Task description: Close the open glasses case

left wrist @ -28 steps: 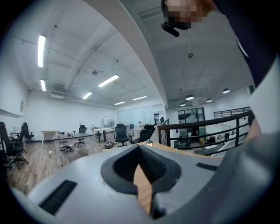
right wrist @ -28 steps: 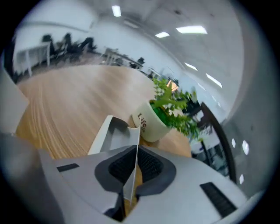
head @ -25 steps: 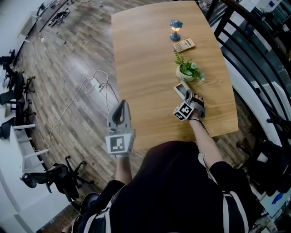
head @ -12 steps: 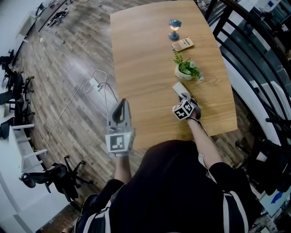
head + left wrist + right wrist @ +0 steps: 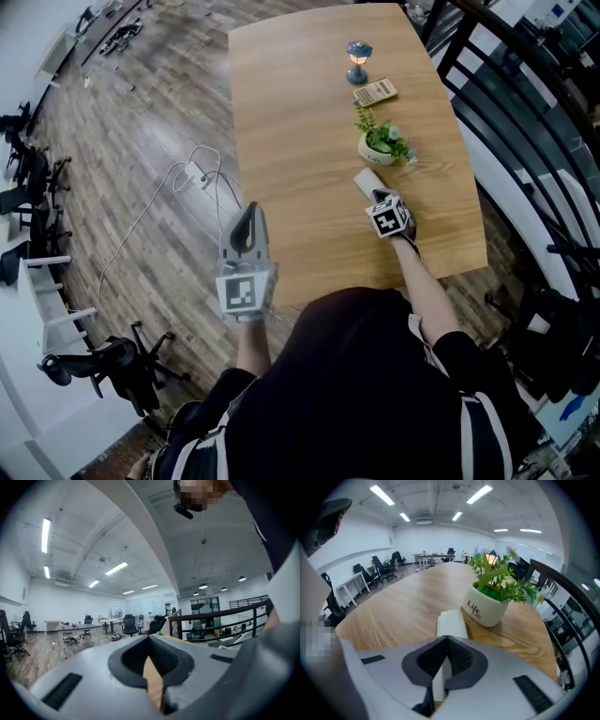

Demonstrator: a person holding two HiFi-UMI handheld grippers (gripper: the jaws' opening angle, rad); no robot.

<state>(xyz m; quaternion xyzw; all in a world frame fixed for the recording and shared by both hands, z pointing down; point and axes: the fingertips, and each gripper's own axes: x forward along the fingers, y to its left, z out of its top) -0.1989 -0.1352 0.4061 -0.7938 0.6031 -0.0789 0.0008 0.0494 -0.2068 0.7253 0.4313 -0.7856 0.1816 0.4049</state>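
The white glasses case [image 5: 366, 179] lies flat with its lid down on the wooden table [image 5: 300, 122], just in front of the potted plant. In the right gripper view the case [image 5: 451, 622] shows right beyond the jaw tips. My right gripper [image 5: 377, 196] points steeply down at the case's near end, and its jaws are shut with nothing between them [image 5: 446, 640]. My left gripper [image 5: 248, 216] hangs level off the table's left edge, jaws shut and empty [image 5: 150, 638].
A white pot with a green plant [image 5: 381, 144] stands just behind the case, also in the right gripper view [image 5: 486, 607]. Farther back are a card [image 5: 376, 91] and a small blue lamp [image 5: 360, 53]. A cable and power strip [image 5: 197, 172] lie on the floor at left. A black railing [image 5: 525, 122] runs along the right.
The case's lid was raised and now lies down. The right gripper has rolled and shifted slightly toward the case. The left gripper has not moved.
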